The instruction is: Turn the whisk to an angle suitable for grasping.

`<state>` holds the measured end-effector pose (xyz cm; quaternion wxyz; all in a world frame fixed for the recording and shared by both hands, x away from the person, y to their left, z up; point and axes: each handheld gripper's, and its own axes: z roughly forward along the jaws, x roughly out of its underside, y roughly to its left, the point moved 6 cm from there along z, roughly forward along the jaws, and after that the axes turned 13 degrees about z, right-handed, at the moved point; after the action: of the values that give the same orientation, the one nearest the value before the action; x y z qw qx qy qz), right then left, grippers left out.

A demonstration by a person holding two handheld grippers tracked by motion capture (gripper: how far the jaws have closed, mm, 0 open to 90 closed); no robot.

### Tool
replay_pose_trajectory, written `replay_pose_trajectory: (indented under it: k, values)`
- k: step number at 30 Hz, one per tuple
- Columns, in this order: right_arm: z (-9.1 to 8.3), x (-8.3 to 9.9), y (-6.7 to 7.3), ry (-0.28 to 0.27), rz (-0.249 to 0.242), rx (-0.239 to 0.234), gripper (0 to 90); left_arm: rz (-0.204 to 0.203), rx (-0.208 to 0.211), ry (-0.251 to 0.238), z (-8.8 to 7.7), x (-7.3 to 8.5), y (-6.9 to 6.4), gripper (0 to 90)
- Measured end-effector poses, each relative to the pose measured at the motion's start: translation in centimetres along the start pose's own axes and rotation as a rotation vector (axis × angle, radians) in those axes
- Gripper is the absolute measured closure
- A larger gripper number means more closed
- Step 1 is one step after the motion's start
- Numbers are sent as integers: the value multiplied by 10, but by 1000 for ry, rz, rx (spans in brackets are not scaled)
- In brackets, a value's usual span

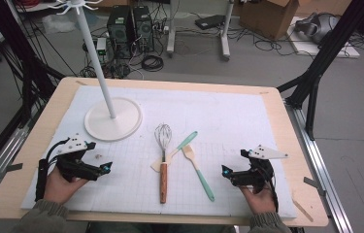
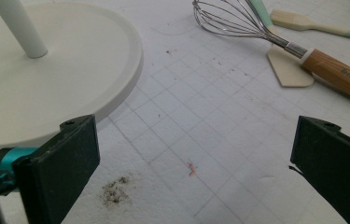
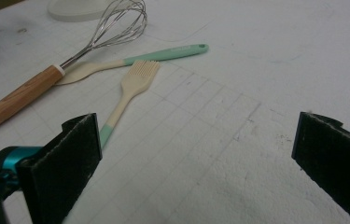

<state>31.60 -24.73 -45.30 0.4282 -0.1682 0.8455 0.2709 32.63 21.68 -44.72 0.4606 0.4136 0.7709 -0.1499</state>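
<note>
On the white gridded mat lie a wire whisk with a wooden handle, a cream spatula with a mint handle partly under the whisk, and a cream brush with a mint handle. My left gripper rests low on the mat, left of the whisk, jaws wide apart with nothing between them. To the right of the brush, my right gripper stands open and empty too.
A white stand with a round base and a tall pole sits at the mat's back left. The wooden table edge frames the mat. Computers, cables and a cardboard box lie on the floor beyond.
</note>
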Motion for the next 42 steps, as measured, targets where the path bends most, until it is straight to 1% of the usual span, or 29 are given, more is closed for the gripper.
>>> replay_pose_trajectory:
  k: [4, 5, 6, 10, 11, 13, 15, 17, 19, 21, 22, 25, 26, 27, 28, 29, 31, 32, 33, 34, 35, 36, 37, 38, 40, 41, 42]
  values:
    - [0, 0, 0, -2, 1, 2, 1, 6, 4, 5, -1, 1, -1, 17]
    - [0, 0, 0, -2, -2, 12, 1, 8, 2, 2, -2, 1, -1, 17]
    - [0, 0, 0, -2, -2, 12, 1, 9, 2, 1, -2, 1, -1, 17]
    - [-2, -1, 4, -8, -11, 15, 1, 12, 4, -1, -3, 2, -1, 17]
    - [-2, -1, 4, -11, -13, 15, 2, 6, 1, -7, -4, 2, -2, 17]
    - [-3, -1, 6, -12, -14, 12, 1, 12, 3, -6, -4, 1, -1, 17]
    - [-3, -2, 8, -24, -13, -1, 2, 11, 1, -5, -4, 1, -2, 17]
    - [-4, -2, 8, -29, -19, 2, 2, 15, 0, -5, -5, 1, -2, 17]
    - [-4, -3, 8, -35, -15, 10, 13, 17, 0, -4, -5, 1, -2, 17]
    - [-4, -4, 8, -40, 1, 4, 54, 16, -3, -6, -5, 1, -2, 17]
    - [-3, -4, 11, -33, 14, -5, 54, 14, -2, -6, -6, 1, -2, 17]
    - [-4, -5, 13, -32, 3, -15, 54, 11, 0, -6, -5, 2, -2, 18]
    - [-3, -7, 17, -28, 7, -31, 55, 12, 2, -6, -5, 2, -2, 17]
    - [-3, -9, 18, -31, 7, -36, 55, 17, 3, -3, -5, 2, -3, 17]
    - [-4, -11, 20, -30, 22, -42, 54, 19, 1, -1, -6, 2, -3, 17]
    - [-4, -13, 22, -32, 23, -47, 54, 23, 2, 2, -6, 3, -3, 17]
    - [-5, -17, 27, -42, 27, -64, 58, 21, 3, 0, -7, 3, -3, 17]
    - [-6, -18, 29, -45, 22, -74, 91, 17, 2, -4, -6, 2, -3, 17]
    - [-6, -18, 29, -45, 22, -74, 91, 17, 2, -4, -6, 2, -3, 17]
    - [-8, -19, 33, -40, -8, -109, 254, 16, 3, -7, -6, 2, -3, 17]
    - [-8, -19, 33, -40, -8, -109, 254, 18, 4, -4, -5, 2, -3, 17]
    - [-8, -19, 35, -28, -16, -119, 261, 19, 5, -5, -5, 2, -4, 17]
    - [-8, -19, 36, -21, -23, -111, 262, 25, 10, 2, -5, 2, -4, 17]
    - [-7, -19, 37, -15, -25, -111, 270, 22, 8, 0, -4, 2, -5, 17]
    - [-5, -19, 40, -6, -13, -133, 320, 24, 9, 0, -4, 2, -5, 17]
    - [-5, -20, 42, -2, -8, -137, 336, 25, 8, -1, -4, 2, -5, 17]
    - [-5, -22, 46, 5, -13, -150, 394, 23, 7, -2, -4, 2, -5, 17]
